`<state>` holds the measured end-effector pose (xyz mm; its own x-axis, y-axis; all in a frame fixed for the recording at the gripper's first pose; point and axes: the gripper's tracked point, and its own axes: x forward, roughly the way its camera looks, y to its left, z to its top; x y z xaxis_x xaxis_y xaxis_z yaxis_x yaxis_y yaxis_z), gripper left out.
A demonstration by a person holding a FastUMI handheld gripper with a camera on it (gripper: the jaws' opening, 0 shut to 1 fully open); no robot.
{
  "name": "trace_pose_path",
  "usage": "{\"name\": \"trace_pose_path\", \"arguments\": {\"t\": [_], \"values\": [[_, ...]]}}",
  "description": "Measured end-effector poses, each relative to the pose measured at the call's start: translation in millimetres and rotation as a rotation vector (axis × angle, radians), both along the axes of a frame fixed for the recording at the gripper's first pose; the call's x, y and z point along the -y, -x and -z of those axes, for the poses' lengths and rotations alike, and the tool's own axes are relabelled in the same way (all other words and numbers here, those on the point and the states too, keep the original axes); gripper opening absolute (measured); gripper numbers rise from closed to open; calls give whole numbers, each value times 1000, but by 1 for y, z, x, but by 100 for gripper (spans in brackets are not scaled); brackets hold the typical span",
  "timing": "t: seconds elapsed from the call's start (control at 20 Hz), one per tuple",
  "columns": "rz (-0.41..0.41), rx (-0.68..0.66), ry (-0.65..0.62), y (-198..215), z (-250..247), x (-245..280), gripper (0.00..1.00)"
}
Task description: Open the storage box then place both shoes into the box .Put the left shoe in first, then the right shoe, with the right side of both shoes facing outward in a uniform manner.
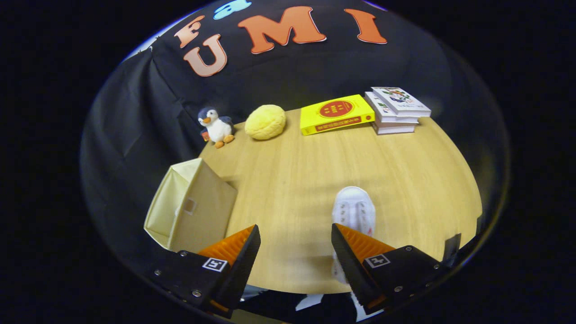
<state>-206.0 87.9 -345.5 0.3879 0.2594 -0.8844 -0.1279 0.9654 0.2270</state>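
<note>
A cream fabric storage box [191, 207] stands on the wooden table [405, 180], just ahead of my left finger, its opening turned away to the left. A white lace-up shoe [354, 210] lies on the table with its toe pointing away, its heel end hidden behind my right finger. My gripper [295, 234] hovers above the table's near edge, open wide, with bare table between the fingers. It holds nothing.
At the table's far side sit a small plush penguin [216, 127], a round yellow cushion [265, 121], a yellow book [336, 114] and a stack of white books [396, 110]. Black cloth walls the booth behind and to the left.
</note>
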Motion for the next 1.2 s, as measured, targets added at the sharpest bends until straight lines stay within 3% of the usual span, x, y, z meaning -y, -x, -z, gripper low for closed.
{"name": "trace_pose_path", "arguments": {"t": [0.15, 0.3, 0.5, 0.6, 0.7, 0.9, 1.05, 1.15, 1.2], "values": [[10, -33, 80, 22, 39, 41, 93], [24, -69, 99, 39, 67, 60, 83], [51, -36, 140, 36, 104, 75, 72], [114, -4, 135, 26, 119, 74, 68], [157, 33, 104, 15, 129, 65, 59], [140, 108, 144, 6, 140, 61, 40], [169, 105, 168, 4, 140, 65, 35], [200, 87, 191, 1, 143, 72, 24], [212, 77, 202, 0, 143, 75, 13]]}}
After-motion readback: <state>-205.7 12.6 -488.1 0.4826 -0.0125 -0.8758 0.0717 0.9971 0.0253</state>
